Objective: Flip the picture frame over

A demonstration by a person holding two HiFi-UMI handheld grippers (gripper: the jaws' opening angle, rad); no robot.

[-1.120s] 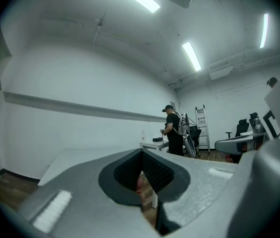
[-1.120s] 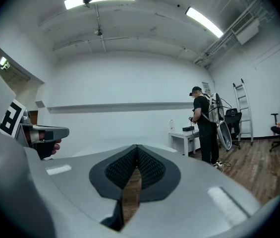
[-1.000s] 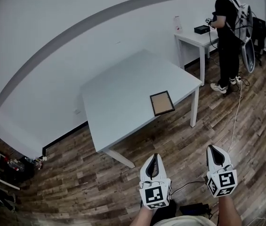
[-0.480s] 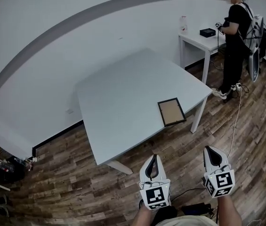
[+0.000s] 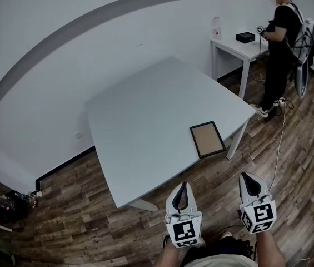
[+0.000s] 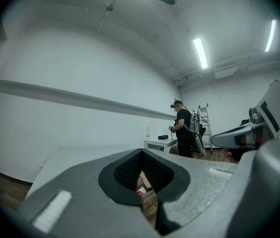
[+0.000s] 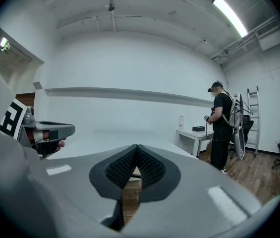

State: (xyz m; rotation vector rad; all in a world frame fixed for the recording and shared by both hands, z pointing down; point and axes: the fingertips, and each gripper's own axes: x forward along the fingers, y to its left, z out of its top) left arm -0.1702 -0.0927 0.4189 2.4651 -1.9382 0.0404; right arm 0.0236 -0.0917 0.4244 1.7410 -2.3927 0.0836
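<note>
Lying flat on the bench (image 5: 140, 110), the picture frame (image 5: 207, 139) sits well ahead of the left gripper (image 5: 182, 186) and right gripper (image 5: 249, 177), both clenched and empty. Probably light, stiff and fragile. Pinch the near edge.

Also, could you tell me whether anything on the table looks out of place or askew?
Only slightly: the picture frame lies flat near the near right corner of the table, turned a little off its edges. It does not overhang, and no damage shows. Nothing else stands out.
</note>
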